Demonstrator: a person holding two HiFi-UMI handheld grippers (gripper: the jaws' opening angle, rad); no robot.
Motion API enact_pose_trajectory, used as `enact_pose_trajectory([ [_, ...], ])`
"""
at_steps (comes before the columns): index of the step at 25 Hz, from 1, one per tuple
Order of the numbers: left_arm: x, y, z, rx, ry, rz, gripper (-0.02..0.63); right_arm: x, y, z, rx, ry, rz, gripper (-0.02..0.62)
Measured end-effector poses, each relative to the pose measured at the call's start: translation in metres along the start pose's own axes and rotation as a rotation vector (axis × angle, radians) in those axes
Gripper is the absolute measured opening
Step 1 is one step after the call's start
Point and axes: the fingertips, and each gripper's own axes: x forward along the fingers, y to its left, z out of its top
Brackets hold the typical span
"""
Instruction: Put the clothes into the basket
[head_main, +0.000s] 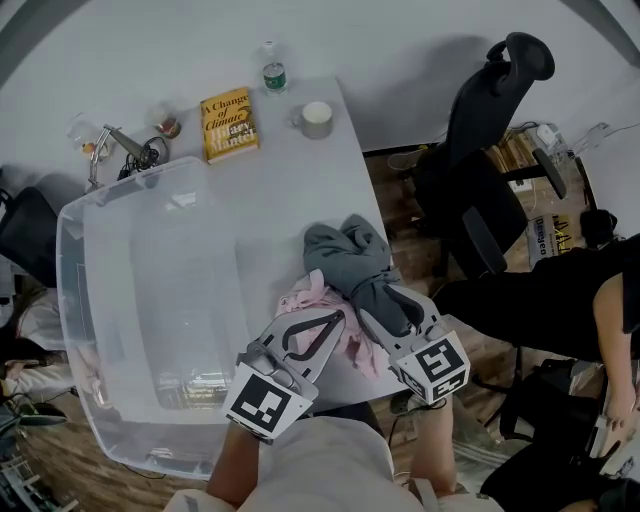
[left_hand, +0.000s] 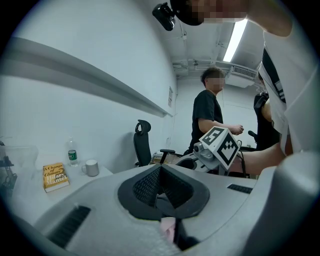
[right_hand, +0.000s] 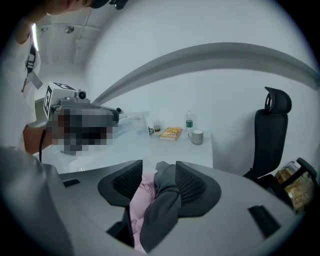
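A grey garment (head_main: 345, 255) and a pink garment (head_main: 303, 296) lie bunched at the table's (head_main: 300, 190) near right edge, beside a large clear plastic basket (head_main: 70, 260) that stands to their left. My left gripper (head_main: 322, 318) rests on the pink garment; in the left gripper view its jaws (left_hand: 160, 187) meet, with a scrap of pink cloth (left_hand: 167, 227) pinched low between them. My right gripper (head_main: 385, 300) sits at the grey garment. Its jaws (right_hand: 157, 182) stand apart, with grey cloth (right_hand: 162, 205) and pink cloth (right_hand: 140, 200) hanging loose between the pads.
At the table's far end lie a yellow book (head_main: 229, 123), a mug (head_main: 316, 119), a water bottle (head_main: 272, 68) and small clutter (head_main: 130, 150). A black office chair (head_main: 480, 190) stands right of the table. A person in black (head_main: 600, 300) is further right.
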Motion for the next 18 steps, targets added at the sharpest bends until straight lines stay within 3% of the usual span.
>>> enact_pose_trajectory([
  [18, 0.01, 0.011, -0.022, 0.019, 0.054, 0.004, 0.006, 0.061, -0.03, -0.063, 0.028, 0.23, -0.024, 0.335],
])
